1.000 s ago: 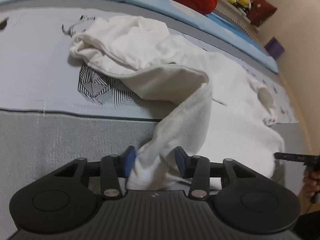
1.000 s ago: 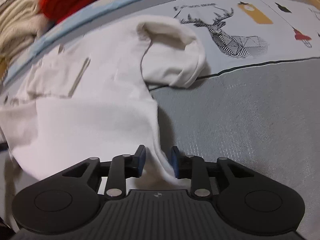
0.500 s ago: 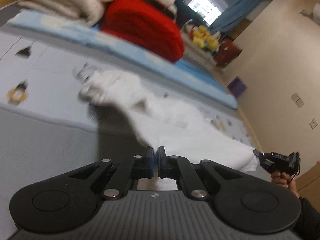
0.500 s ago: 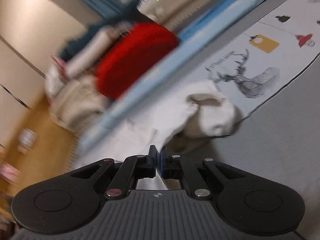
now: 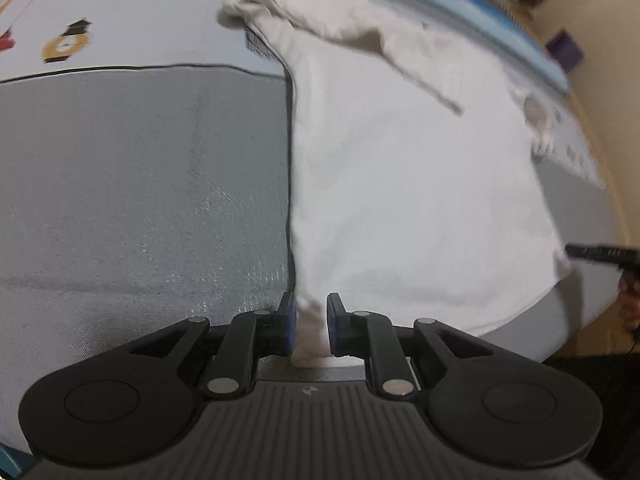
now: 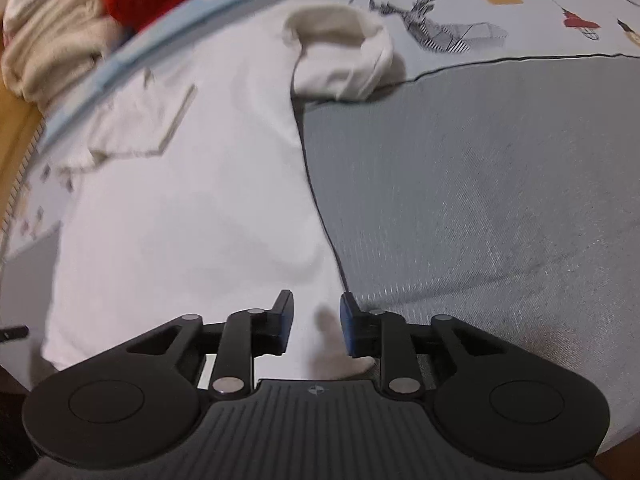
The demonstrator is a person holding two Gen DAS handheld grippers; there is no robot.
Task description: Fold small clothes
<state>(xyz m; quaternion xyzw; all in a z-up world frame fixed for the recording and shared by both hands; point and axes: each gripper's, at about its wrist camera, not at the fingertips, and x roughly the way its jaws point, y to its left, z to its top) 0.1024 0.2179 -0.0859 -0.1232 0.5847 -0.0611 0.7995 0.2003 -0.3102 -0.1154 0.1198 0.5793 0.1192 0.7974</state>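
The right tool (image 6: 316, 326) points down at a white garment (image 6: 192, 208) spread on the grey bed cover (image 6: 480, 200). Its jaws are opening, with the garment's near hem between them. A rolled sleeve (image 6: 344, 56) lies beside a deer print (image 6: 436, 16).

Left gripper (image 5: 311, 328), pointing steeply downward: jaws opening, a narrow gap between the blue pads (image 5: 289, 326), white cloth between them. Right gripper (image 6: 316, 326), likewise steeply downward: jaws opening, wider apart, cloth between them. At the left view's right edge, a blurred hand (image 5: 629, 300), probably the right.
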